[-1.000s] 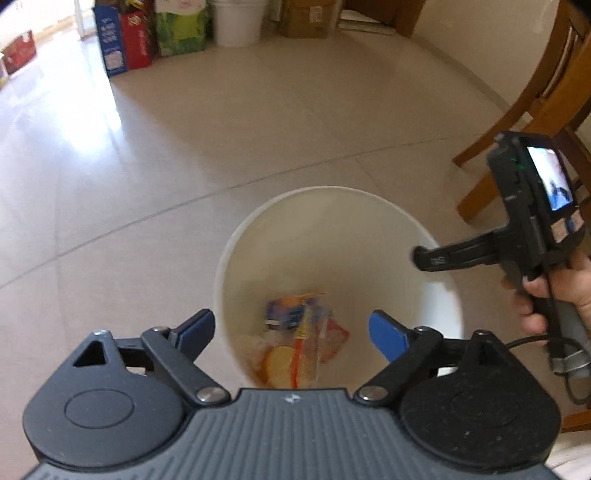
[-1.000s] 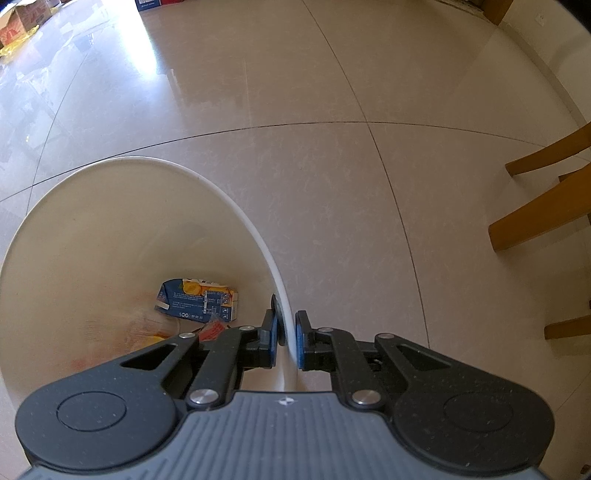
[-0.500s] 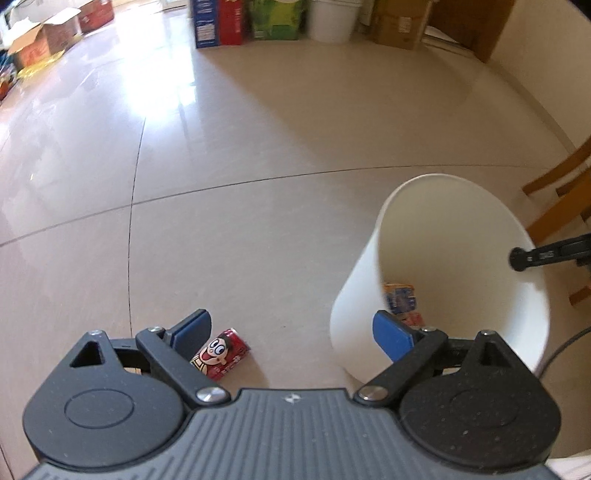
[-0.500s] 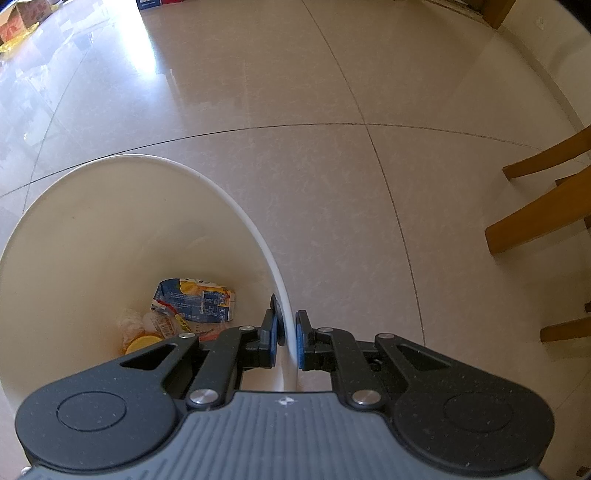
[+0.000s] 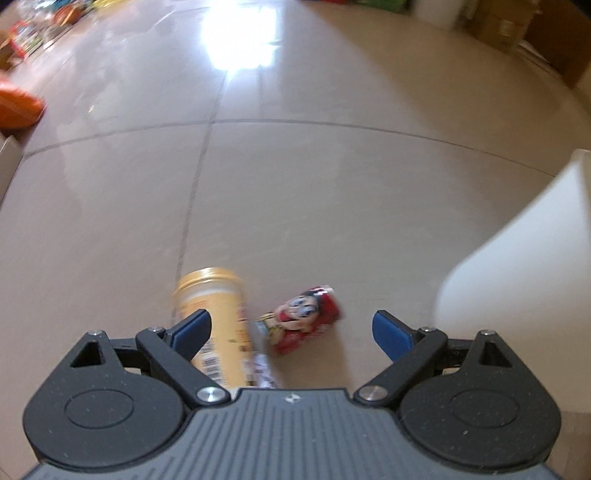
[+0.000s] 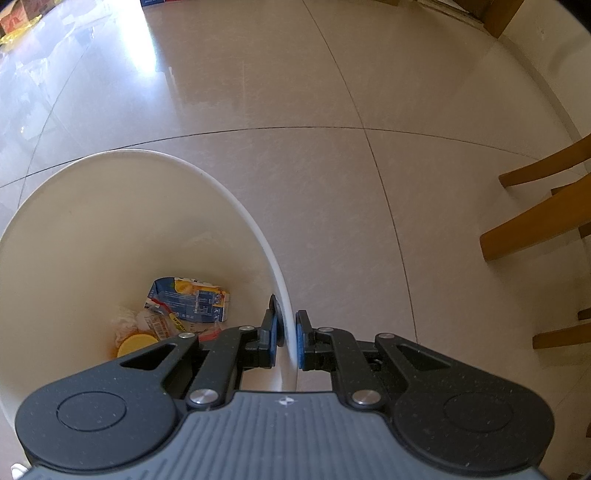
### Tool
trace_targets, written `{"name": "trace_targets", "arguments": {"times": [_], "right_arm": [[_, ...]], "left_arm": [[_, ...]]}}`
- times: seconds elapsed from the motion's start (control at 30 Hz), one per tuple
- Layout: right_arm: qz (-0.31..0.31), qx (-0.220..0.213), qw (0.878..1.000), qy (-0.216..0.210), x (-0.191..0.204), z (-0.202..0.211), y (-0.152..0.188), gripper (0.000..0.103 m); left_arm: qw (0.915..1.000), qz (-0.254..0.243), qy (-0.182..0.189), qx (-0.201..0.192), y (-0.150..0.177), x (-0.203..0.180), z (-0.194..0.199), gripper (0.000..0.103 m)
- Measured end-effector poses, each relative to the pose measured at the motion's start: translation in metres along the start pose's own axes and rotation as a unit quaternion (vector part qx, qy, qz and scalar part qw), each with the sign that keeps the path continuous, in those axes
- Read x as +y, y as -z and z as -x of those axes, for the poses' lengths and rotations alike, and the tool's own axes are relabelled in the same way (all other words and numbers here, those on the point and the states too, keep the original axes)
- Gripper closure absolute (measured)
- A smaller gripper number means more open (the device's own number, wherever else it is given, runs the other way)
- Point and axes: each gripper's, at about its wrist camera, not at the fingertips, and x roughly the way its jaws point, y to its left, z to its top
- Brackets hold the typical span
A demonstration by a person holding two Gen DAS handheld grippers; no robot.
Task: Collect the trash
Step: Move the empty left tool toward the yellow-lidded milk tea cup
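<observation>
My left gripper (image 5: 291,332) is open above the tiled floor. Beneath it lie a yellow canister (image 5: 218,325) with a gold lid, partly behind the left finger, and a small red can (image 5: 304,317) with a cartoon face between the fingers' span. A crumpled wrapper (image 5: 263,365) shows beside them. The white bin (image 5: 524,291) stands at the right edge. In the right wrist view my right gripper (image 6: 286,339) is shut on the bin's rim (image 6: 271,258). Inside the bin lie a blue and yellow carton (image 6: 188,299), a yellow lid (image 6: 135,345) and other scraps.
Wooden chair legs (image 6: 535,229) stand to the right of the bin. An orange object (image 5: 16,107) and a box edge sit at the far left of the floor. Cartons and boxes (image 5: 498,22) line the far wall.
My left gripper has swung left, away from over the bin, and now hangs over the red can and yellow canister. The right gripper stays clamped on the bin rim.
</observation>
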Motion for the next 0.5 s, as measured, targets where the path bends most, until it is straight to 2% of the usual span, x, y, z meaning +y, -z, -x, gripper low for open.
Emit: {"name": "trace_targets", "arguments": {"times": [0.2,0.5], "right_arm": [[0.003,0.000,1.000,0.005,0.002,-0.002,0.001,0.090],[0.004,-0.001,1.000,0.008,0.003,-0.002,0.001,0.090]], "left_arm": [[0.9977,0.060,-0.015,0.027,0.005,0.031,-0.040,0.015],[0.9931,0.108,-0.015,0.043,0.012,0.057,-0.088,0.024]]}}
